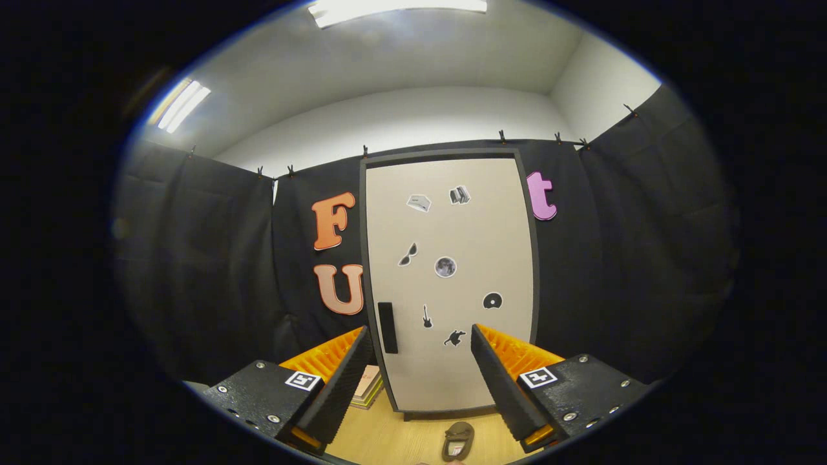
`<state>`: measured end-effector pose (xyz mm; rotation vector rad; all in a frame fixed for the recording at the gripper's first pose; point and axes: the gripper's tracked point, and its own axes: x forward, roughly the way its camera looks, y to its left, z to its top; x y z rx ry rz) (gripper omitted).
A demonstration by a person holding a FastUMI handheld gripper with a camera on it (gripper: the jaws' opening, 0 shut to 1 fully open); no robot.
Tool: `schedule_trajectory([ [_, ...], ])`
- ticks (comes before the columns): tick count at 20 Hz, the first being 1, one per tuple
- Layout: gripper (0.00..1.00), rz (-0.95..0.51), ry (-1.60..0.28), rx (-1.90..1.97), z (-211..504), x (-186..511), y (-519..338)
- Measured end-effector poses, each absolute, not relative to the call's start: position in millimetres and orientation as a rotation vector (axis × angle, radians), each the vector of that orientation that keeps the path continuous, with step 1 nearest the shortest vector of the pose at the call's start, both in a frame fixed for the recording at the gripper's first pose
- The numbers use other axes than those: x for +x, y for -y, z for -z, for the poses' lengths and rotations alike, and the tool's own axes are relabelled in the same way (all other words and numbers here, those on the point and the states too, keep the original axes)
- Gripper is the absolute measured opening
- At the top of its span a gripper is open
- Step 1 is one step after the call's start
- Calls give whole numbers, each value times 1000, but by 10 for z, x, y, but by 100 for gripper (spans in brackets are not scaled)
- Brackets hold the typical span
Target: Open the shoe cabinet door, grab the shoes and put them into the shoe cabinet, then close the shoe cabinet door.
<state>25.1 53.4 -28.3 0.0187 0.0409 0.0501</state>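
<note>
With the gripper (420, 361) spread wide and empty, its fingers risked slipping off the closed shoe cabinet door's (452, 213) slim handle (387, 327).

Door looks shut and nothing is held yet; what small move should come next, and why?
Probably ease forward toward the dark handle on the cabinet door. The door is closed, the gripper is open and holds nothing, and the shoe lies on the floor between the fingers, in front of the cabinet.
</note>
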Motion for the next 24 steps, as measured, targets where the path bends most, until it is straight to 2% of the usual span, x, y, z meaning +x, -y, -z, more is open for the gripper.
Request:
schedule_trajectory([
  [8, 96, -22, -45, 34, 481, 568, -898],
  [16, 95, -40, -68, 11, 866, 1401, -1114],
  [24, 86, -46, -85, -55, 1258, 2195, -1251],
])
